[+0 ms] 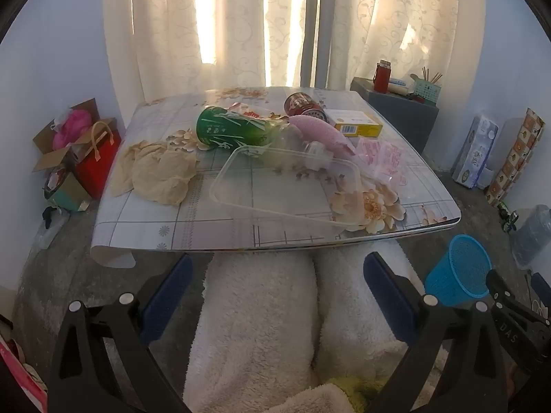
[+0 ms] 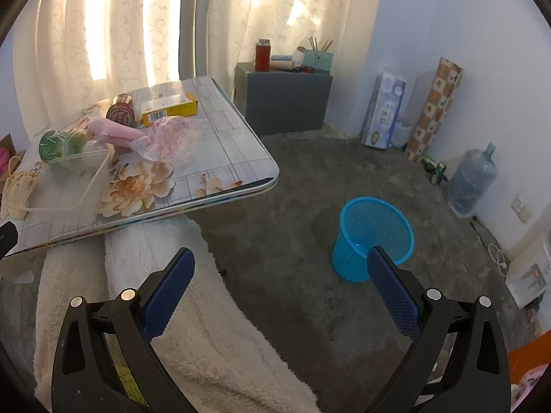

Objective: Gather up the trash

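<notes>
Nothing Picked Up Yet: Start With the Nearest Piece

Clearly no trash has been collected: both sets of tongs stand wide apart and empty. The left tongs [image 1: 277,292] hang over the person's fleece-covered knees, short of the surface [image 1: 206,230]. The right tongs [image 2: 280,289] point toward the floor, where the blue bin [image 2: 373,234] stands at about two o'clock from them, well apart from the surface.

Litter crowds the surface. Seen from the left tongs, the crumpled paper [image 1: 158,172] lies at eleven o'clock, the clear tray [image 1: 286,186] at twelve, with the green cup [image 1: 230,130] on its side just behind. The pink wrapper [image 1: 385,161] sits at one o'clock.

A good first move, I judge, is the paper: soft, near, free of neighbours. Close on its bulk, not an edge. The tray is springy and may slip; pinch one wall rather than span it.
</notes>
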Action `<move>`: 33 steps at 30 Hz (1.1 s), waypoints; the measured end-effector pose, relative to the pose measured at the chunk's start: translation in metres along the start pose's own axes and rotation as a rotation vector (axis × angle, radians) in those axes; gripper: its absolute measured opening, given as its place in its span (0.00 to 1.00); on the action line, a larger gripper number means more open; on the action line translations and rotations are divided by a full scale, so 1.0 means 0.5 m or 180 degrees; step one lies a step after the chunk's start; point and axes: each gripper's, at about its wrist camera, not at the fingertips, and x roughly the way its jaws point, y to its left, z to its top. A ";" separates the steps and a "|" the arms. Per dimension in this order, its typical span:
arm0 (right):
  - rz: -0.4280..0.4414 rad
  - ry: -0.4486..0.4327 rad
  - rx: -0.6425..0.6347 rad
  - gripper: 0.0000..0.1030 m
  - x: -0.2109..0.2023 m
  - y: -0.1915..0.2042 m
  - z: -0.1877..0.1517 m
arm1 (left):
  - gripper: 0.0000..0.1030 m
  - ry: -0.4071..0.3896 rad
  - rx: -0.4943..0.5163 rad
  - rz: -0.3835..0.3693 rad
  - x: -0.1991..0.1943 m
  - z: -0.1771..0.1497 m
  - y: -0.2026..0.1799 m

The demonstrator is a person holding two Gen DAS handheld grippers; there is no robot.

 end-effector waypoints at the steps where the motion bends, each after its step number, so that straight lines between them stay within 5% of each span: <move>1: -0.0005 0.0000 0.0000 0.93 0.000 0.001 0.000 | 0.94 0.0000 -0.0001 0.0000 0.000 0.000 0.000; 33: -0.0008 -0.0004 0.0002 0.93 0.006 0.016 0.006 | 0.94 0.0026 0.0011 0.0011 0.002 0.000 -0.001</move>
